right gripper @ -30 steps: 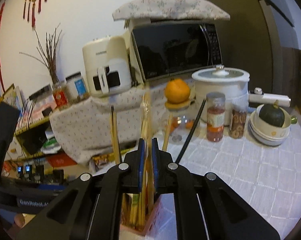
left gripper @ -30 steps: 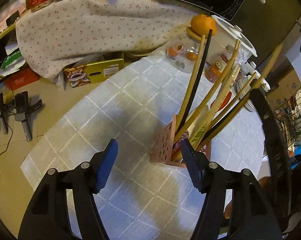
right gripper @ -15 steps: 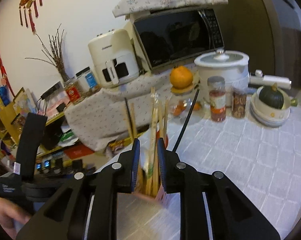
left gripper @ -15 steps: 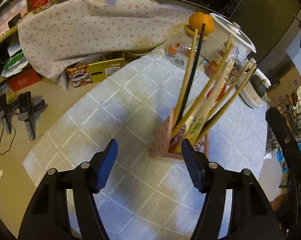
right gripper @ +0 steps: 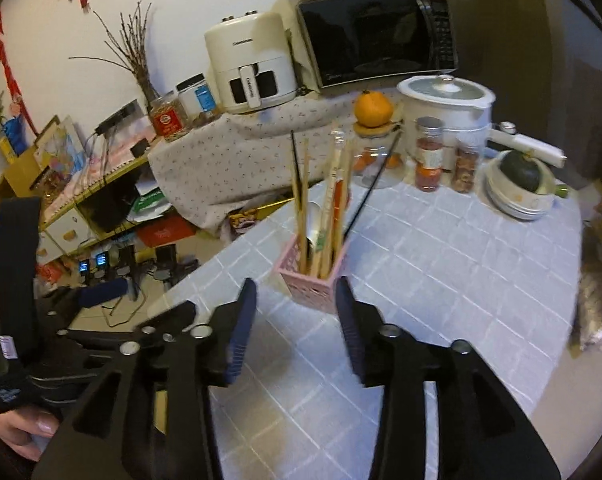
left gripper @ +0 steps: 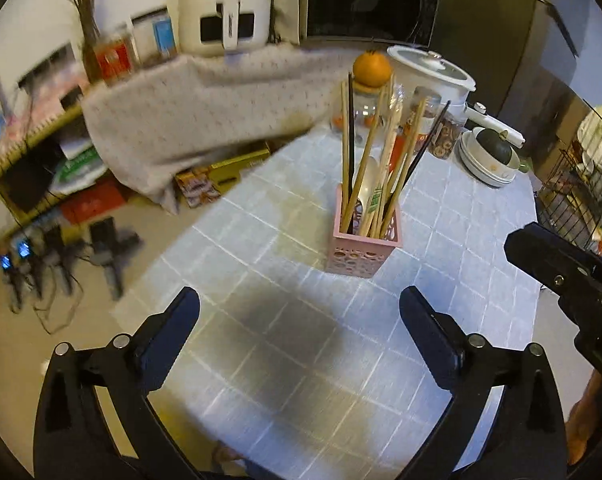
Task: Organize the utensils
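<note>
A pink perforated holder (left gripper: pixel 365 246) (right gripper: pixel 313 280) stands upright on the checked tablecloth (left gripper: pixel 301 360). Several wooden and black chopsticks (left gripper: pixel 375 160) (right gripper: pixel 327 208) and a pale spoon lean in it. My left gripper (left gripper: pixel 301 314) hangs above the cloth, short of the holder, with its jaws opening wide and nothing between them. My right gripper (right gripper: pixel 297 320) sits just in front of the holder, jaws opening, empty. The right gripper's body shows at the right edge (left gripper: pixel 561 276) of the left wrist view. A hand (right gripper: pixel 17 432) holds the left gripper.
Behind the holder stand an orange on a glass jar (right gripper: pixel 373 110), spice jars (right gripper: pixel 429 156), a white rice cooker (right gripper: pixel 449 100) and stacked bowls with a dark squash (right gripper: pixel 519 184). The table's left edge (left gripper: pixel 173 248) drops to a floor with cables. A wire rack (left gripper: pixel 573 204) stands at the right.
Both grippers have drawn back and up from the holder. The right jaws, shut among the chopstick tops a second ago, have parted. The left jaws have spread wider.
</note>
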Demonstrator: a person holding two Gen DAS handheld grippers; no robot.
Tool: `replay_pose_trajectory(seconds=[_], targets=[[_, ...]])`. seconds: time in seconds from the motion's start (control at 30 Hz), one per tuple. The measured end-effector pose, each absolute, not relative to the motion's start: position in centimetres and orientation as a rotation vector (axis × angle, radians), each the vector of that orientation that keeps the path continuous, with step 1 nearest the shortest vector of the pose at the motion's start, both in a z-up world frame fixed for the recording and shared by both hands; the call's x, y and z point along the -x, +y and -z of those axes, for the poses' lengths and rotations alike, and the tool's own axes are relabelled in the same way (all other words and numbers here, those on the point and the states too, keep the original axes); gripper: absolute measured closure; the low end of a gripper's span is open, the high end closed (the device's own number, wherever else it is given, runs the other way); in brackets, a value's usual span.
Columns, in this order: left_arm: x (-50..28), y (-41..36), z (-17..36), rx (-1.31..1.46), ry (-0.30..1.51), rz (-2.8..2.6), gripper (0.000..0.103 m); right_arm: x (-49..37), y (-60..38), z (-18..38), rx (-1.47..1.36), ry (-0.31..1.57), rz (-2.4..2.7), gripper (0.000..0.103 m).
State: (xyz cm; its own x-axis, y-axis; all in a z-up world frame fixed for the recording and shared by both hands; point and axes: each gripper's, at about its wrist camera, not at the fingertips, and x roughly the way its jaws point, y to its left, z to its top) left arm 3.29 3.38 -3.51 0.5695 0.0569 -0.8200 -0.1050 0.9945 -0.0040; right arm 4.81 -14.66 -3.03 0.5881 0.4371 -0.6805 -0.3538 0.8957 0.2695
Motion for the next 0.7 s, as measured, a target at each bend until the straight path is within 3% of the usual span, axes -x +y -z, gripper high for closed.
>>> replay_pose_trajectory(seconds=[0.27, 0.47, 0.7], targets=[[0.3, 1.5, -0.6, 0.000, 0.850, -0.102, 0.007, 0.4, -16.3, 0.1, -0.088, 0.762, -0.428, 0.025], [1.5, 0.2, -1.5, -0.039, 0.823, -0.086, 0.007, 2.4, -17.5, -0.4, -0.069, 0.737, -0.406, 0.016], [2.0, -0.7, -1.9, -0.054, 0.804, -0.078, 0.007, 2.7, -18.7, 0.1, -0.047, 0.752, -0.391, 0.012]])
